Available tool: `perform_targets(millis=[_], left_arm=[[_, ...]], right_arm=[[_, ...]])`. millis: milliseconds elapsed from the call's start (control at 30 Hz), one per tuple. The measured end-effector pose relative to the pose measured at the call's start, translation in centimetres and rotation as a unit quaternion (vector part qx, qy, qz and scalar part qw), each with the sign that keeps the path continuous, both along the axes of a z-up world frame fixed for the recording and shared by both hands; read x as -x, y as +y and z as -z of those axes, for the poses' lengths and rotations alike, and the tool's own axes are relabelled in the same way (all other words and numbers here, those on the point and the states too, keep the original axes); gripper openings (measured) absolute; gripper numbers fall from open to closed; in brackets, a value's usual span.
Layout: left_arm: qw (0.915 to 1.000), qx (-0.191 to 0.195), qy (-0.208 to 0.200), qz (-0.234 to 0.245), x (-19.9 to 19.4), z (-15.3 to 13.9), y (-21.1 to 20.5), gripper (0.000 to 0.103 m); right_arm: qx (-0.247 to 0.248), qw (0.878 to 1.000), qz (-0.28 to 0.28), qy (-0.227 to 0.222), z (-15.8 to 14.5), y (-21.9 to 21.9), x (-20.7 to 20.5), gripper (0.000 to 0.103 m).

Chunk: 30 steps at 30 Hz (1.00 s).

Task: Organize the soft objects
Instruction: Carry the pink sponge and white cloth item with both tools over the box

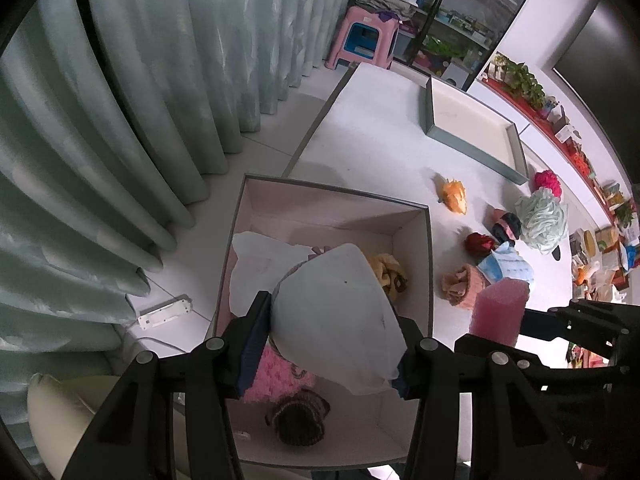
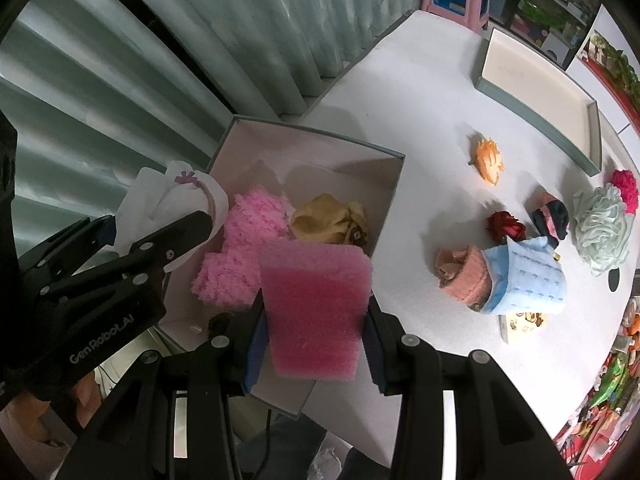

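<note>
My left gripper (image 1: pixel 326 354) is shut on a white cloth pouch (image 1: pixel 336 320) tied with a cord, held over the open grey box (image 1: pixel 430 264). From the right wrist view the same pouch (image 2: pixel 176 200) hangs at the box's left wall (image 2: pixel 222 148). My right gripper (image 2: pixel 314 344) is shut on a pink foam sponge (image 2: pixel 316 308), just above the box's near right corner; that sponge (image 1: pixel 500 312) shows at the right in the left wrist view. Inside the box lie a fluffy pink item (image 2: pixel 244 240), a yellow cloth (image 2: pixel 328 220) and a dark knitted piece (image 1: pixel 298 420).
On the white table (image 2: pixel 420 92) lie an orange soft toy (image 2: pixel 490 160), a red flower (image 2: pixel 506 226), a peach roll (image 2: pixel 464 276), a blue-white cloth (image 2: pixel 532 284), a dark bundle (image 2: pixel 550 218), a mint pouf (image 2: pixel 604 232) and a magenta pompom (image 2: pixel 626 184). A shallow grey lid (image 2: pixel 540 92) sits behind. Curtains hang left.
</note>
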<state>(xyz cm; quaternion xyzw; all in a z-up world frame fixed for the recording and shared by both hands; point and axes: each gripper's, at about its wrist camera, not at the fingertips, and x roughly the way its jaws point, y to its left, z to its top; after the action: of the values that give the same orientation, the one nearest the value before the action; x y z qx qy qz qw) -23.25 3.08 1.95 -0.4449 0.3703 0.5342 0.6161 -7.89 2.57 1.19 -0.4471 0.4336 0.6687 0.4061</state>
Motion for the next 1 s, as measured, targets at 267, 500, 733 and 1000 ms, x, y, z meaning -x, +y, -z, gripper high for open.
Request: perform_targets(millis=[267,500,733,1000], left_arm=[[1.0000,0.008,0.001,0.001,0.1,0.8,1.0,0.052],[0.9998,0.016,0.002,0.006,0.3,1.9,2.2,0.052],[0.9997,0.022,0.001,0.008,0.3,2.8,3.5,0.052],[0.9995,0.030,-0.003,0.013,-0.3,3.7,4.6,0.052]], right_arm=[[0.006,1.000,-0.002,0.001,0.5,0.1,0.3,0.045],[0.023,1.000,0.004,0.004,1.8,0.3,0.4,0.045],[0.036,0.999,0.010,0.006,3.2,0.5,0.6,0.045],[0.050,0.999,0.005,0.012,4.5,0.4,1.3,0.045]])
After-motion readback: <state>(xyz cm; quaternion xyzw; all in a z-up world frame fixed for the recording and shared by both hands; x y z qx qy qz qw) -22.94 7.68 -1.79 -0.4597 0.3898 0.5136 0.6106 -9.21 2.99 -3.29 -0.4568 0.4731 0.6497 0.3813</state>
